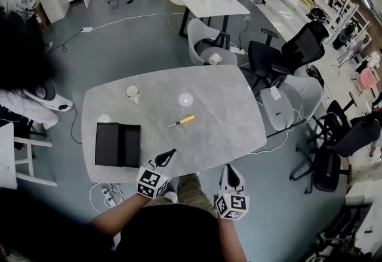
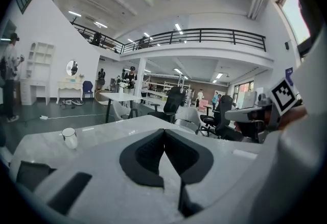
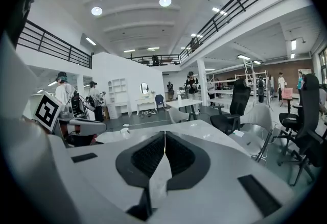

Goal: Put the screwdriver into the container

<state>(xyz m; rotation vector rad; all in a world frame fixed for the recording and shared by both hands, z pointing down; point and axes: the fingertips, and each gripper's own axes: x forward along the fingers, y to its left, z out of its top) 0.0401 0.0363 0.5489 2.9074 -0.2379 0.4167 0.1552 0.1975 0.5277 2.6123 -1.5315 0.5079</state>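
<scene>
Yellow-handled screwdriver point(image 1: 181, 120) lies well ahead of closed, empty left gripper point(image 1: 172, 152) and right gripper point(image 1: 230, 168).

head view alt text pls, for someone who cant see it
Seen from above, a yellow-handled screwdriver lies on a grey table, apart from a black container at its left. The left gripper and right gripper, both shut, hover at the near edge; a white cup stands farther back.

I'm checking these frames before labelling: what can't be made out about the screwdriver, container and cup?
Screwdriver: tip type too small in the head view; not seen in either gripper view.
Container: head view, interior too dark to tell depth or contents.
Cup: contents unreadable, too small in the head view, side-on in the left gripper view.
</scene>
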